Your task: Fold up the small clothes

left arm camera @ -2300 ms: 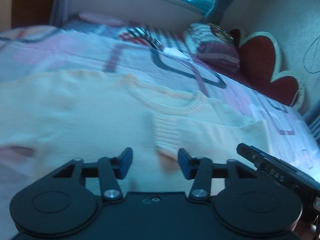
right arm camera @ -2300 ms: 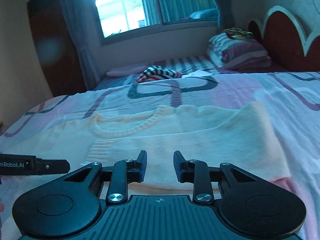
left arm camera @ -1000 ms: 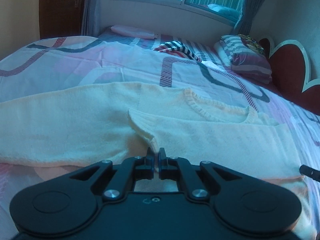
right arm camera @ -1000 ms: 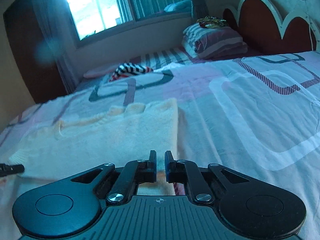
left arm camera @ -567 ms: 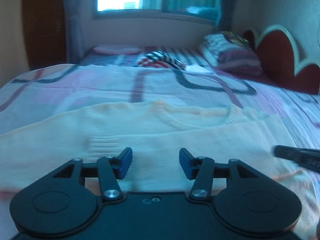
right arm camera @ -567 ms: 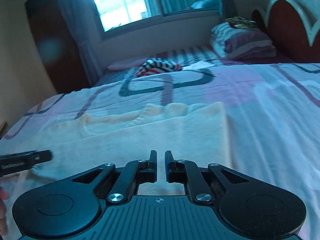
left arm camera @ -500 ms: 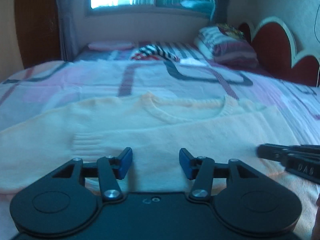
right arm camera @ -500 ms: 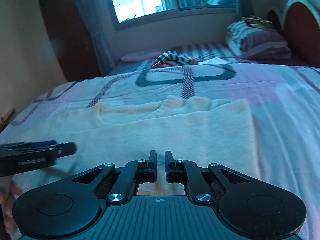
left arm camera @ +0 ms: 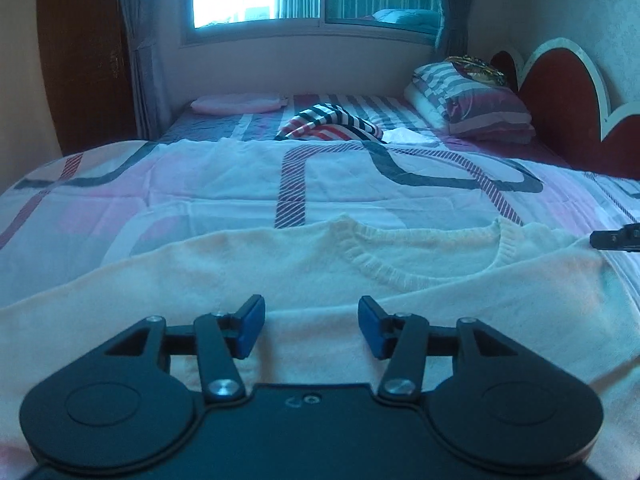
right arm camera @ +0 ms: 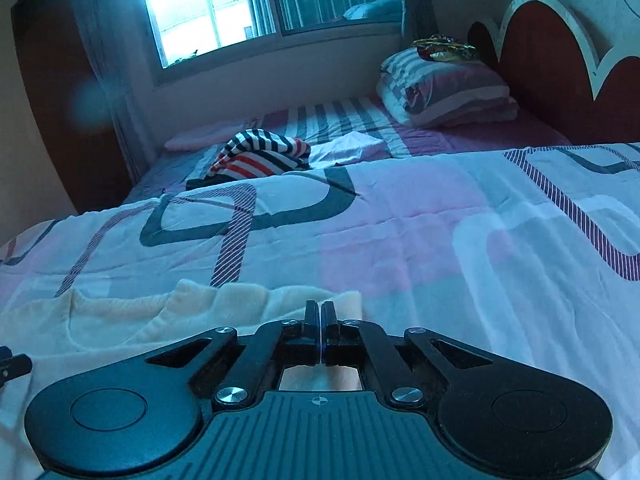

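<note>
A cream knitted sweater lies flat on the bed, its ribbed neckline facing the window. My left gripper is open and empty, low over the sweater's body. My right gripper has its jaws closed at the sweater's right edge; whether cloth is pinched between them is hidden. The right gripper's tip shows at the right edge of the left wrist view. The left gripper's tip shows at the left edge of the right wrist view.
The bed cover is pink and white with dark curved bands. A striped garment and a pink pillow lie at the far end. A striped pillow stack sits by the red headboard.
The left gripper let go of the sleeve cuff and opened, then drew back over the sweater. The right gripper stayed closed and swung to the sweater's right edge.
</note>
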{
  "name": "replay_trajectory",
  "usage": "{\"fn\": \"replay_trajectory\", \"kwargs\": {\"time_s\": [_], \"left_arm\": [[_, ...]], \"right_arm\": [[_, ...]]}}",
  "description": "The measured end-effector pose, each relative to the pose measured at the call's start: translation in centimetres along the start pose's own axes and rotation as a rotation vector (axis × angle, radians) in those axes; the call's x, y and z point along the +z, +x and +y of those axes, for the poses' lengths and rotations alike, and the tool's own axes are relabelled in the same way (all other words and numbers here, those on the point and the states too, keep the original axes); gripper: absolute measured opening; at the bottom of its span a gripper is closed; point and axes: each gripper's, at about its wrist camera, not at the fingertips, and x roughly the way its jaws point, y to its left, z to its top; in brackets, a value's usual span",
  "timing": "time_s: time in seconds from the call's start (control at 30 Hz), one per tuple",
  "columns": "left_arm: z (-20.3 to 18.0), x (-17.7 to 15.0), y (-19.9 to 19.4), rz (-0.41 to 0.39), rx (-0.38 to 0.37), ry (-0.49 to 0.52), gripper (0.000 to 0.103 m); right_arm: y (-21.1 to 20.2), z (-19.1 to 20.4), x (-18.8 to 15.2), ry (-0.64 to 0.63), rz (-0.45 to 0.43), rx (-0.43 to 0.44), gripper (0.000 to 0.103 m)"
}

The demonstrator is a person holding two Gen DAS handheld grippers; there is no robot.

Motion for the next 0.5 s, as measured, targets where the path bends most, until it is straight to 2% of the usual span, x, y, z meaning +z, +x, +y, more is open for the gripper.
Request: {"fn": "replay_trajectory", "kwargs": {"time_s": [0.07, 0.2, 0.27, 0.33, 0.5], "left_arm": [[0.3, -0.2, 1.1, 0.038, 0.001, 0.007, 0.054], [0.7, -0.4, 0.3, 0.025, 0.005, 0.006, 0.051], [0.6, -0.7, -0.9, 0.006, -0.006, 0.004, 0.051], [0.5, -1.3, -1.6, 0.019, -0.004, 0.005, 0.051], [0.8, -2.8, -2.2, 0.027, 0.012, 0.024, 0.054]], "right_arm": [[0.8, -1.0, 0.2, 0.025, 0.005, 0.01, 0.0], [-0.4, -1.0, 0.3, 0.002, 0.047, 0.025, 0.0], [-1.8, -0.5, -0.8, -0.02, 0.058, 0.047, 0.0], [-3.4, -0.1, -2.6, -0.041, 0.066, 0.05, 0.0], [-5.9, 0.8, -6.1, -0.101, 0.019, 0.028, 0.0]]}}
